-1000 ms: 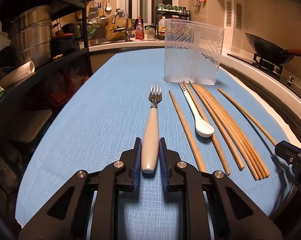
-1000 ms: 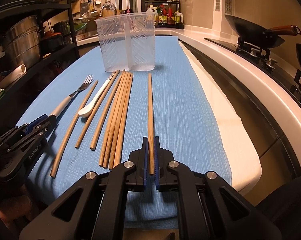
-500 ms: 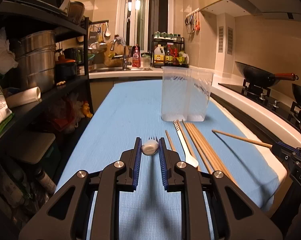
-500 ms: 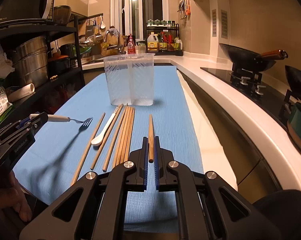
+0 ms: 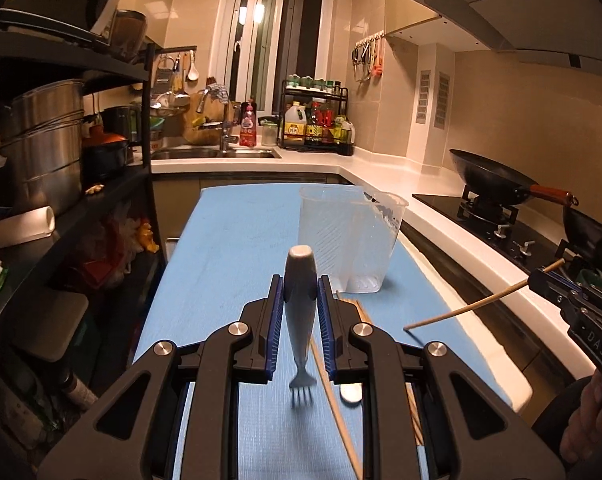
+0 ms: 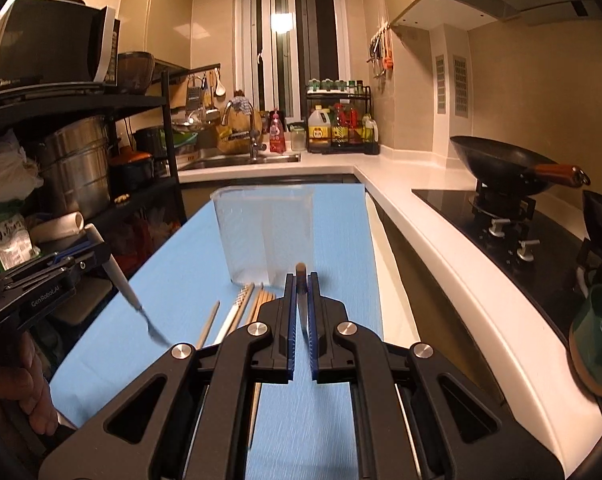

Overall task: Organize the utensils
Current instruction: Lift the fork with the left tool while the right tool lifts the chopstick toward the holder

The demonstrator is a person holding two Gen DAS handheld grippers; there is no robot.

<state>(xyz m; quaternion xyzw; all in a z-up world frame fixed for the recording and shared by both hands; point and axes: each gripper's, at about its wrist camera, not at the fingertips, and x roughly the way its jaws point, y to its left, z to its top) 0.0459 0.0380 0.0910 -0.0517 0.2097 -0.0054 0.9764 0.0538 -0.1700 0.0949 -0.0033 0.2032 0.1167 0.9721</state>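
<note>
My left gripper (image 5: 300, 288) is shut on a white-handled fork (image 5: 300, 304), held above the blue mat with tines hanging down; it also shows in the right wrist view (image 6: 119, 280). My right gripper (image 6: 301, 286) is shut on one wooden chopstick (image 6: 300, 280), lifted off the mat; the left wrist view shows it (image 5: 469, 307) slanting down from that gripper (image 5: 549, 278). A clear two-compartment holder (image 5: 347, 240) (image 6: 267, 232) stands upright on the mat ahead of both grippers. Several chopsticks (image 6: 257, 304) and a white spoon (image 6: 233, 314) lie on the mat below.
The blue mat (image 5: 229, 248) covers a narrow table. A black shelf rack with steel pots (image 5: 41, 148) stands on the left. A white counter (image 6: 429, 240) with a stove and wok (image 6: 505, 168) runs along the right. A green cup (image 6: 597, 336) sits at the right.
Both grippers lifted their utensils off the mat and rose. The fork swung from lying flat to hanging tines down. The chopstick tipped up off the mat.
</note>
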